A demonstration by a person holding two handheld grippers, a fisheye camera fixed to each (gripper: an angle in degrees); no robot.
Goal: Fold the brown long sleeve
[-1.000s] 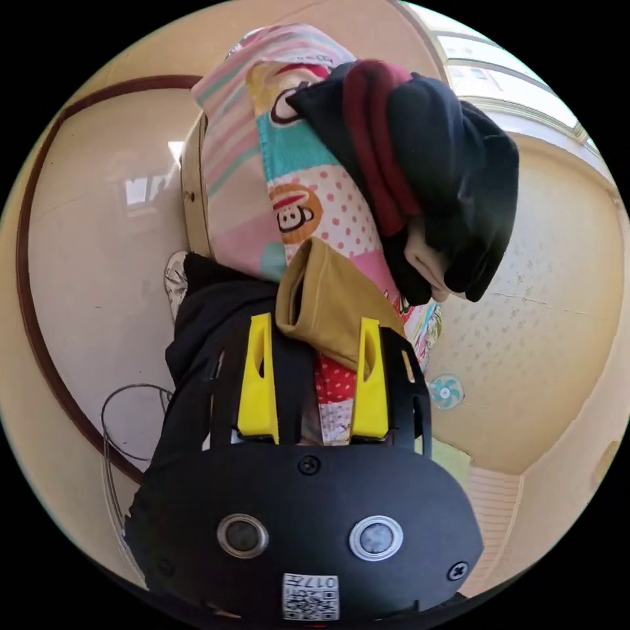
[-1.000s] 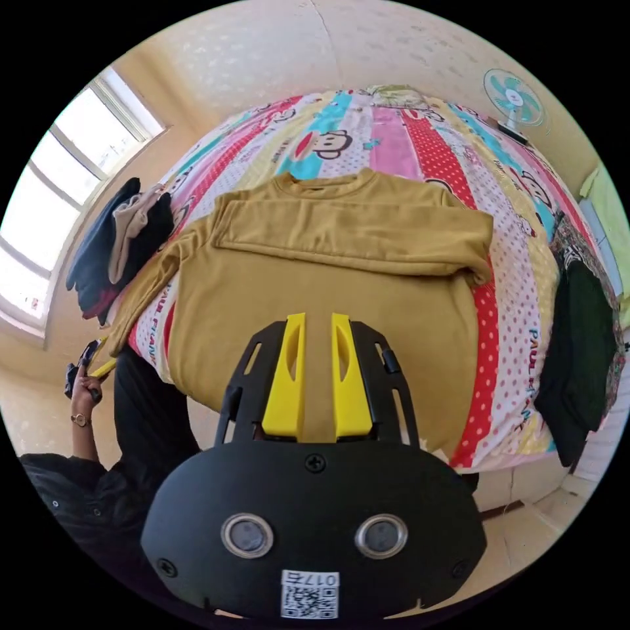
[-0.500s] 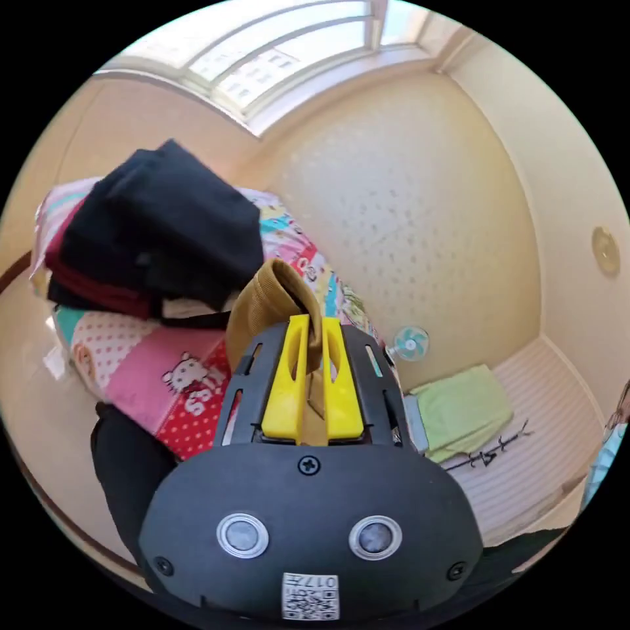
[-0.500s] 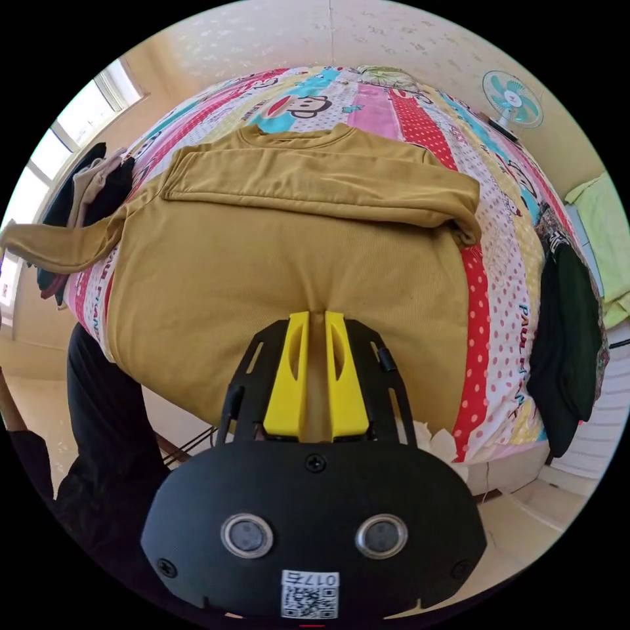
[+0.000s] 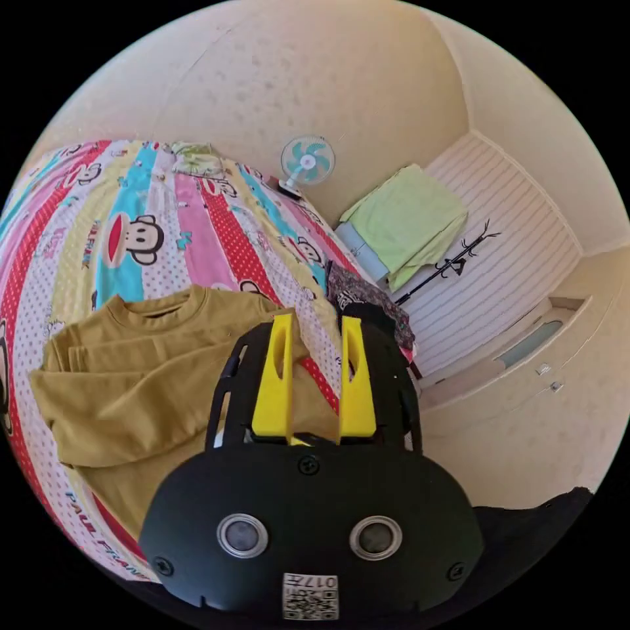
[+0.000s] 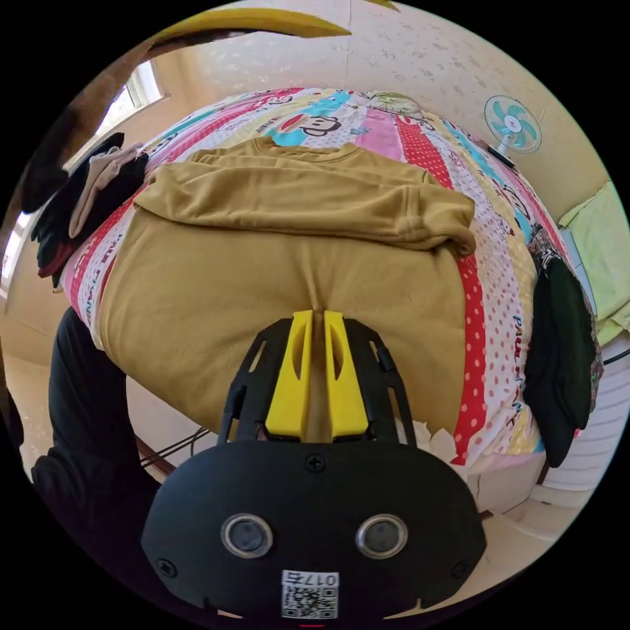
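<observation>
the right gripper (image 6: 316, 316) pinches the brown long sleeve's (image 6: 275, 289) hem on the bed (image 6: 499, 315), while the left gripper (image 5: 316, 321) hangs released.

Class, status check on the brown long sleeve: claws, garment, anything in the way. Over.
Left claw open above the bed. Right claw shut on brown long sleeve hem. Both sleeves folded across chest. Dark clothes pile beside it.

The brown long sleeve (image 6: 289, 262) is matt, finely ribbed knit cloth. The bed (image 6: 499, 341) wears smooth printed cotton-like cloth. Each hand-held gripper (image 6: 315, 328) has a matt black plastic body with smooth yellow plastic jaws. At 3 o'clock, dark cloth (image 6: 558, 354) hangs.
</observation>
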